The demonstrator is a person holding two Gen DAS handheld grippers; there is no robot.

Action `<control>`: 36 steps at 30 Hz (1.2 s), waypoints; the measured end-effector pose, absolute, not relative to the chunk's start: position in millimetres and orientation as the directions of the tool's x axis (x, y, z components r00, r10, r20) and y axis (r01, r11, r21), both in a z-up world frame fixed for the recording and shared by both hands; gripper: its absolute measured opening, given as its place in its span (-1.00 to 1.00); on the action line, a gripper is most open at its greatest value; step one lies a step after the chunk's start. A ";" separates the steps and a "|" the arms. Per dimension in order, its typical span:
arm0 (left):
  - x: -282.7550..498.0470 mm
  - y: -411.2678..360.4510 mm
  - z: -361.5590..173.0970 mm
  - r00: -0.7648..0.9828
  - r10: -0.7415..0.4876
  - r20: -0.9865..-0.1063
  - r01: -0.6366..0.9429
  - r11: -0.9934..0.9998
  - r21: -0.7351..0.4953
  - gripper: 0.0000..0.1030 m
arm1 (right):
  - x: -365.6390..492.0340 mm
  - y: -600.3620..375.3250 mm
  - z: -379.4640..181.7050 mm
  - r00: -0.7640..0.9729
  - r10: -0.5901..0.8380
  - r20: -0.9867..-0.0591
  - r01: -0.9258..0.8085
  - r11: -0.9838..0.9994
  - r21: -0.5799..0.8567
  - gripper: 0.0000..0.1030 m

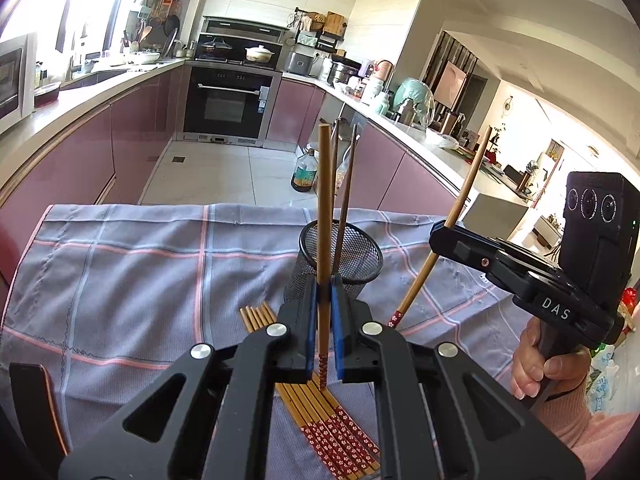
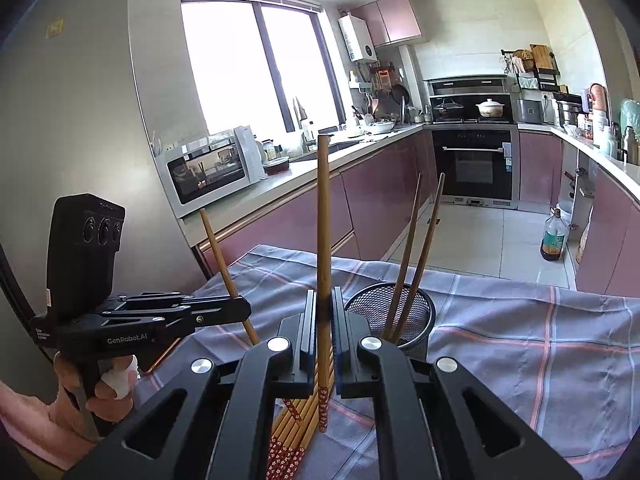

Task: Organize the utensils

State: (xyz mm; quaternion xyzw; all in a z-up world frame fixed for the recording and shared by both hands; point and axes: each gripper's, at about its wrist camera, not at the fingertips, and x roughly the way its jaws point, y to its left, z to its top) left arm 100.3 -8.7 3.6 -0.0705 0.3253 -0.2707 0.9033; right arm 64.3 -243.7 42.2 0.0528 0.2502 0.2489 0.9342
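My left gripper [image 1: 323, 296] is shut on a wooden chopstick [image 1: 325, 208], held upright just in front of the black mesh holder [image 1: 352, 260]. My right gripper [image 2: 323, 312] is shut on another chopstick [image 2: 323, 216], also upright, left of the mesh holder [image 2: 416, 320]. Two chopsticks [image 2: 416, 256] stand inside the holder. A row of several chopsticks with red flowered ends [image 1: 332, 428] lies on the cloth under the grippers; it also shows in the right wrist view [image 2: 296, 424]. The right gripper shows in the left wrist view [image 1: 444, 236], and the left gripper in the right wrist view [image 2: 240, 308].
A grey checked cloth [image 1: 140, 280] covers the table. A dark object [image 1: 32, 400] lies at the cloth's left edge. Beyond are pink kitchen cabinets [image 1: 80, 160], an oven [image 1: 228, 100], a microwave [image 2: 208, 168] and an oil bottle [image 1: 306, 168] on the floor.
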 end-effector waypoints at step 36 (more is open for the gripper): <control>143.9 -45.1 93.1 0.737 -0.529 -0.421 0.494 0.846 -0.199 -0.86 | 121.4 -271.2 79.5 0.824 0.422 -0.377 -0.374 0.906 0.197 -0.89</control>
